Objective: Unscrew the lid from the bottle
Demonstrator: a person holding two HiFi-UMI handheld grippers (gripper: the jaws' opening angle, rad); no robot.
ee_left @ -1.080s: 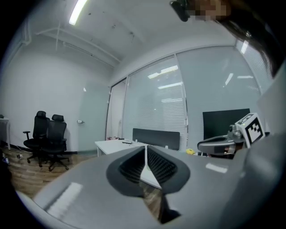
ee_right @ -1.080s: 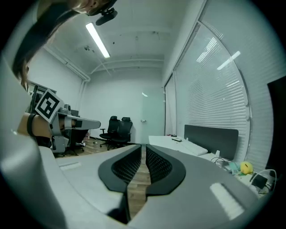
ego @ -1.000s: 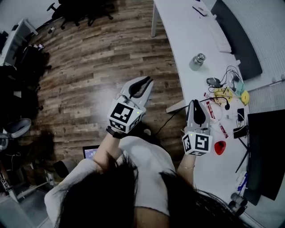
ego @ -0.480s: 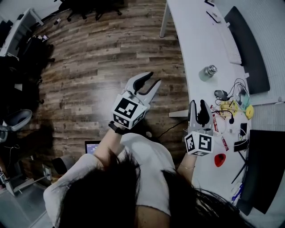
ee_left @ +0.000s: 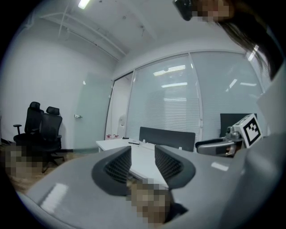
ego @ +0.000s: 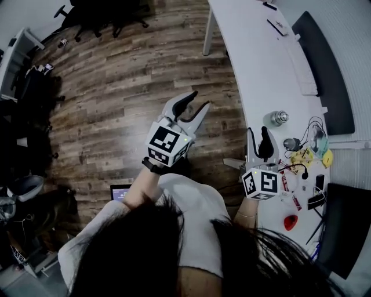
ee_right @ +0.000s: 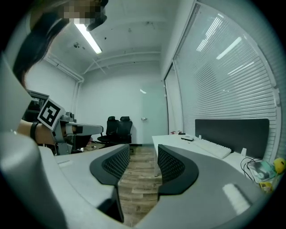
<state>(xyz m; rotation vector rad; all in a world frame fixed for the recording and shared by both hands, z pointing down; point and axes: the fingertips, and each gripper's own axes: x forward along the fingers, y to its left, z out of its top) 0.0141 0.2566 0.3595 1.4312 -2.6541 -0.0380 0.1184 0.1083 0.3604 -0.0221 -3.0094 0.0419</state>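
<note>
A small silver bottle (ego: 277,118) with a lid stands near the edge of the white table (ego: 255,52), just beyond and right of my right gripper. My right gripper (ego: 258,134) hovers over the table's near edge, its jaws opening with nothing between them; its own view looks along the floor and table past the right gripper (ee_right: 142,156). My left gripper (ego: 192,105) is held over the wooden floor, well left of the bottle, jaws also opening and empty. The left gripper (ee_left: 143,156) points level across the room, and the bottle is not in that view.
A keyboard (ego: 301,64), cables and a headset (ego: 301,148), a red object (ego: 290,221) and a dark monitor (ego: 348,226) lie on the table. Office chairs (ego: 98,8) stand at the far end. A laptop (ego: 120,191) sits on the floor by the person.
Both grippers' jaws have gone from shut to parted. The head has turned, so the table and bottle sit lower in the view, closer to the right gripper.
</note>
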